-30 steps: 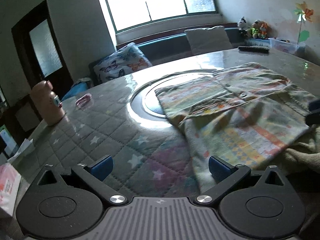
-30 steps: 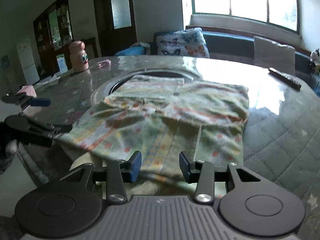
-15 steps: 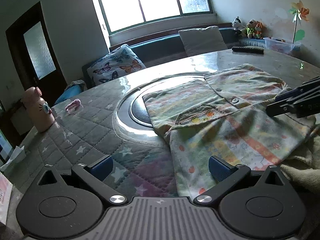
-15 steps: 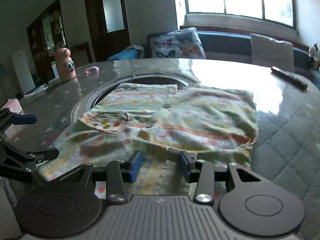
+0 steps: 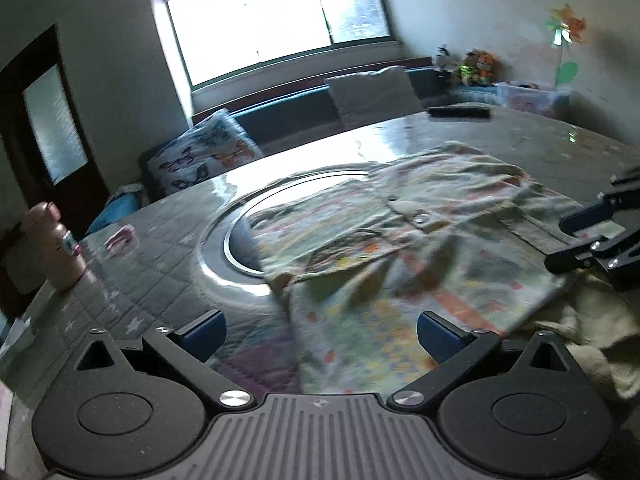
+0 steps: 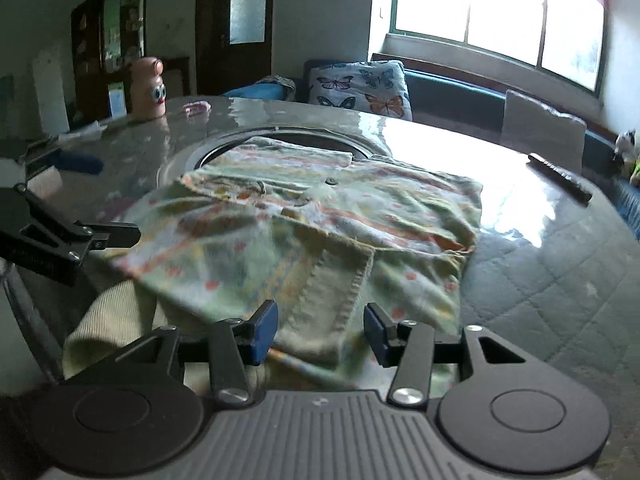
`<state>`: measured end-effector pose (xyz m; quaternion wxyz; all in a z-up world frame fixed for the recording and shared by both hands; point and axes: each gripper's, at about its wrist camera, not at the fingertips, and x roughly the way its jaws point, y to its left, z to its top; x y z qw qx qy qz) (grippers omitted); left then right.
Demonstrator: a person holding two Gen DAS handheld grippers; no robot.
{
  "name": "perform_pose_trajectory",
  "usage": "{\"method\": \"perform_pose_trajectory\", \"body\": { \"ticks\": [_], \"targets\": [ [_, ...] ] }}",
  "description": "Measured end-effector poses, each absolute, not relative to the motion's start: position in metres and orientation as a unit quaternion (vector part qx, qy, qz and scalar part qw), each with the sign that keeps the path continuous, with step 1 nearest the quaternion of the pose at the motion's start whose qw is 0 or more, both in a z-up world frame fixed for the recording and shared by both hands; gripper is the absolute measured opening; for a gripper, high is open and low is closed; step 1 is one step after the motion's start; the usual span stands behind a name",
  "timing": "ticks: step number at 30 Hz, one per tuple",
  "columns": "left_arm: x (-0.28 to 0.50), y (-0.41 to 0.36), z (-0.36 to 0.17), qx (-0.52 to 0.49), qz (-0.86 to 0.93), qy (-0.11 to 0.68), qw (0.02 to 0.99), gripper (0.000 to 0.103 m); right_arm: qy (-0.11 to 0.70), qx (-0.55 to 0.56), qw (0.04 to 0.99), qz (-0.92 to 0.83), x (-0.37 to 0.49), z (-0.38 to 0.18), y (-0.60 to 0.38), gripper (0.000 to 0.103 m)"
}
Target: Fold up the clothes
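A pale patterned child's shirt [image 5: 404, 256] lies partly folded on the round quilted table [image 5: 132, 280], its far part over the round glass inset. It also shows in the right wrist view [image 6: 304, 232]. My left gripper [image 5: 320, 330] is open and empty at the shirt's near left edge. My right gripper [image 6: 320, 330] is open over the shirt's near hem, holding nothing. Each gripper shows in the other's view, the left one [image 6: 96, 200] and the right one [image 5: 580, 240]. A cream garment [image 6: 108, 320] lies under the shirt's near edge.
A pink bottle with a face [image 6: 149, 88] and a small pink item [image 6: 197, 108] stand at the table's far left. A dark remote [image 6: 560, 178] lies at the far right. Cushions [image 6: 360, 88] line the bench under the window.
Both grippers have shifted a little over the shirt's near edge. The right gripper's fingers have spread wider apart. The shirt lies much as before.
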<state>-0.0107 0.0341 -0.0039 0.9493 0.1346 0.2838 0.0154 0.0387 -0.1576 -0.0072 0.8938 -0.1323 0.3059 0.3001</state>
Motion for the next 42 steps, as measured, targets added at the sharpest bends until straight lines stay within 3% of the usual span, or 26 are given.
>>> {"method": "perform_pose_trajectory", "body": {
  "ticks": [24, 34, 42],
  "targets": [
    [-0.056, -0.007, -0.019, 0.247, -0.059, 0.218, 0.942, 0.103, 0.283, -0.170, 0.878, 0.346, -0.015, 0.000, -0.155, 0.051],
    [-0.046, 0.014, 0.005, 0.162, -0.042, 0.225, 0.960, 0.103, 0.295, -0.165, 0.873, 0.350, -0.023, -0.006, -0.159, 0.051],
    [-0.051, -0.009, -0.012, 0.210, -0.086, 0.232, 0.946, 0.103, 0.298, -0.135, 0.878, 0.350, -0.019, 0.006, -0.172, 0.051]
  ]
}}
